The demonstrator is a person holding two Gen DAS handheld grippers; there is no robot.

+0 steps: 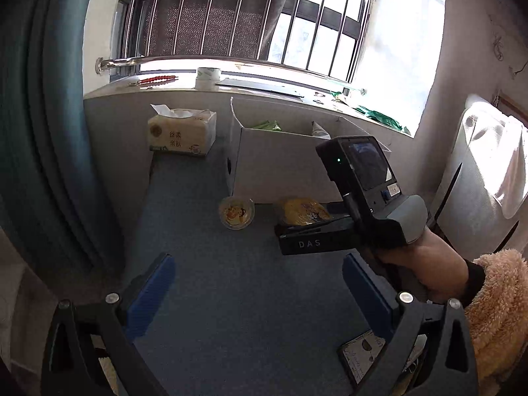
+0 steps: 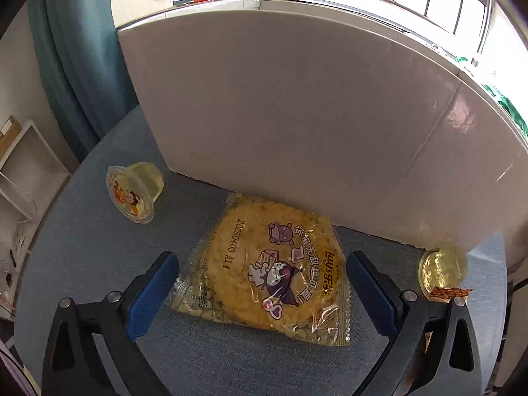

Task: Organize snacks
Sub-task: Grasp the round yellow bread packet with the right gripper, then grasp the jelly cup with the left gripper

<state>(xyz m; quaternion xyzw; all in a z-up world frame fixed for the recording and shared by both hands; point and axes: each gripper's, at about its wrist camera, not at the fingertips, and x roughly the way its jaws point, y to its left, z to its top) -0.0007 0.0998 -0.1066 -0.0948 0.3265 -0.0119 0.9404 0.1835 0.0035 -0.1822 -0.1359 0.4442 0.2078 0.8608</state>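
Blue-covered bench (image 1: 204, 264) under a barred window, white box (image 2: 297, 115) at its back. My right claw (image 2: 260, 283) is spread wide, straddling the chip packet (image 2: 264, 270) flat before the box, ready to pinch. My left claw (image 1: 257, 283) hangs released, empty. Jelly cups (image 2: 135, 194) lie alongside, awaiting boxing.

Bright barred window (image 1: 297, 26) above a sill (image 1: 184, 87), teal curtain (image 1: 43, 132) beside it.

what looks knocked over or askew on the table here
Both jelly cups lie tipped on their sides: one left of the snack packet, one by the white box's right corner. The packet lies flat but crooked between the right tool's open fingers.
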